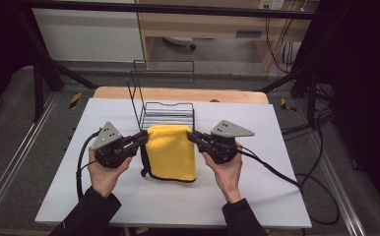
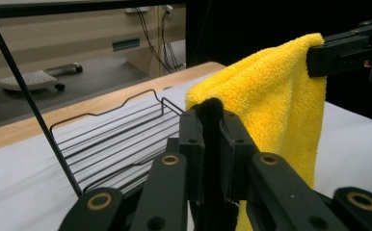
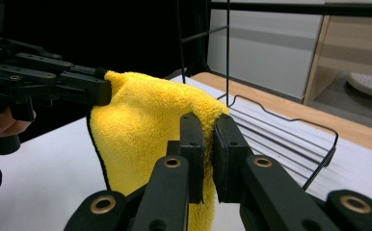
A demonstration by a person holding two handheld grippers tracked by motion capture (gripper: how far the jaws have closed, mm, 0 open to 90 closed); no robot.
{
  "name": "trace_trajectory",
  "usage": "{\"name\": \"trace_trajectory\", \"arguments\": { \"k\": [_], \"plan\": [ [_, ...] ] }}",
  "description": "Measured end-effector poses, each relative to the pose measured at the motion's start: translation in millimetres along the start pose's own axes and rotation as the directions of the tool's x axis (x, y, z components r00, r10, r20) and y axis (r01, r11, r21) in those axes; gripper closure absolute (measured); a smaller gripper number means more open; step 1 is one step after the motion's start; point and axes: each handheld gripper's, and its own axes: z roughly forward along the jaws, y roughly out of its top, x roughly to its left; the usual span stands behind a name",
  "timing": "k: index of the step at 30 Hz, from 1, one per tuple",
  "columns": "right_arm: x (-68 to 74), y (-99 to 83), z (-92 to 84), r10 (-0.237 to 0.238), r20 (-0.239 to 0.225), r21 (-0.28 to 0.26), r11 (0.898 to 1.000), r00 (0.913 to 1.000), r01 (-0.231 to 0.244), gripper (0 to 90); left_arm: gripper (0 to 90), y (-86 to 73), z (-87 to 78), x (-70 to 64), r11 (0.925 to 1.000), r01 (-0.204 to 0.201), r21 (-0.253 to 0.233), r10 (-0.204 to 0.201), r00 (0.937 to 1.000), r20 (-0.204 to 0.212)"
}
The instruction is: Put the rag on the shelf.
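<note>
We have the yellow microfibre towel (image 1: pixel 171 151) strung between our tongs, left gripper (image 1: pixel 142 138) and right gripper (image 1: pixel 194 136) each clamped on a top corner, and, judging it light, limp and clingy, we think the black-trimmed corners are the surest hold.

There is one yellow cloth (image 1: pixel 171 150), folded. There are two grippers: one left gripper (image 1: pixel 142 139) and one right gripper (image 1: pixel 193 135). There is one black wire rack (image 1: pixel 164 114). There is one white table (image 1: pixel 257 191). Two hands are visible.
</note>
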Motion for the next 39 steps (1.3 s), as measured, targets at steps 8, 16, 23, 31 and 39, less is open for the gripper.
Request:
{"name": "trace_trajectory", "arguments": {
  "k": [8, 16, 23, 31, 39],
  "plan": [
    [3.5, 15.5, -6.2, -0.032, 0.014, -0.035, 0.999, 0.9994, 0.032, 84.4, 81.2, 14.3, -5.8, -2.2, 0.9984, -0.014, -0.055, 0.013, 0.9999, -0.010],
    [5.7, 30.9, -12.1, -0.061, 0.040, -0.080, 0.995, 0.9973, 0.064, 84.4, 81.2, 27.9, -7.8, -4.0, 0.9940, -0.024, -0.107, 0.022, 0.9995, -0.021],
    [8.1, 41.0, -13.5, -0.069, 0.049, -0.112, 0.991, 0.9964, 0.074, 84.4, 81.2, 36.8, -9.9, -1.2, 0.9894, -0.013, -0.145, 0.008, 0.9995, -0.032],
    [9.4, 52.2, -11.5, -0.067, 0.057, -0.148, 0.986, 0.9961, 0.075, 84.4, 81.2, 49.4, -11.3, 5.5, 0.9823, -0.003, -0.188, -0.005, 0.9991, -0.042],
    [9.3, 69.9, -8.7, -0.075, 0.066, -0.179, 0.980, 0.9950, 0.086, 84.3, 81.3, 64.7, -13.1, 12.1, 0.9749, -0.003, -0.222, -0.010, 0.9985, -0.055]
  ]
}}
